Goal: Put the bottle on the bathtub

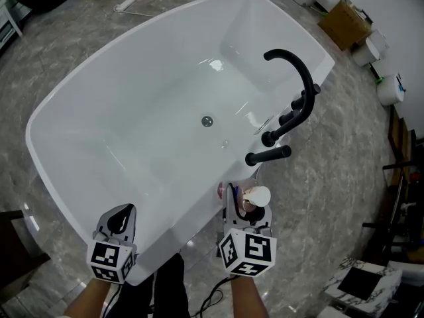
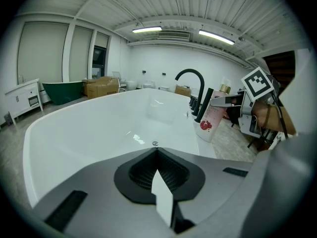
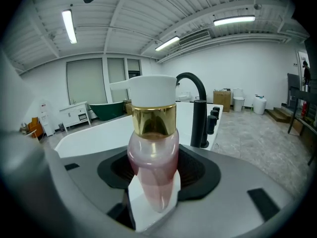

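Bottle [image 3: 152, 152] gripped between right tongs [image 3: 153, 207], upright

Bathtub [image 1: 79, 105] stood on the floor [image 1: 344, 177], running diagonally from near left to far right in the head view. Drain [image 1: 207, 120] sat in the basin bottom, about mid-tub. Faucet [image 1: 299, 91] was mounted on the right rim, spout arching over the basin. Bottle [image 1: 255, 196] stood upright between the jaws of the right tool [image 1: 244, 201], at the right rim just nearer than the faucet; contact with the rim could not be told. Left tool [image 1: 120, 218] hung over the near rim, left of the right tool. Cardboard box [image 1: 344, 22] lay on the floor beyond the tub's far right corner.
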A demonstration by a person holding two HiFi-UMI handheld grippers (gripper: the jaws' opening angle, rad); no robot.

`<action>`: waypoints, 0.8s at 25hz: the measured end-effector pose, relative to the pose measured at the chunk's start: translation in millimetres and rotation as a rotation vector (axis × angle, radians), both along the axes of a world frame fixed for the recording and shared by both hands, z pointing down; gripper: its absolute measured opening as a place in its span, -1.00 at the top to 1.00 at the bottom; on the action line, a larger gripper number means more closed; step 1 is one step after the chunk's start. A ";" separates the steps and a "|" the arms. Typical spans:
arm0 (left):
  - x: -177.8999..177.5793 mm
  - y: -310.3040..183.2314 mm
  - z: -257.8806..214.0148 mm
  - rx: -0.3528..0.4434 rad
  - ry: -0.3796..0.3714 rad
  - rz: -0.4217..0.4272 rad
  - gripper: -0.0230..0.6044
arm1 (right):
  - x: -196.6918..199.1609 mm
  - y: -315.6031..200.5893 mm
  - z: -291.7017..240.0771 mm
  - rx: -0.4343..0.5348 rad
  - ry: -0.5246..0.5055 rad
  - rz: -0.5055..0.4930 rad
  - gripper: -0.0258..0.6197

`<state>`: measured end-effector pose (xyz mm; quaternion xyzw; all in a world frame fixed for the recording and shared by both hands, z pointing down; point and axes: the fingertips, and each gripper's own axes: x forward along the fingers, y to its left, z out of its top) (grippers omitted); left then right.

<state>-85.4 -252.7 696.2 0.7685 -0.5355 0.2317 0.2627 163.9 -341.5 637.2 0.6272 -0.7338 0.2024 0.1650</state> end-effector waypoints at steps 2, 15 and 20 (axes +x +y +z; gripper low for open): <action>1.3 -0.2 0.9 -0.001 0.002 0.001 0.92 | -1.8 0.8 0.5 0.007 0.013 -0.009 0.17; 6.6 1.5 0.8 -0.003 0.010 0.014 0.92 | -4.2 2.6 -0.5 0.060 0.028 0.004 0.17; 7.9 2.5 -0.1 -0.004 0.012 0.015 0.92 | -4.2 4.8 3.6 0.057 0.022 0.012 0.17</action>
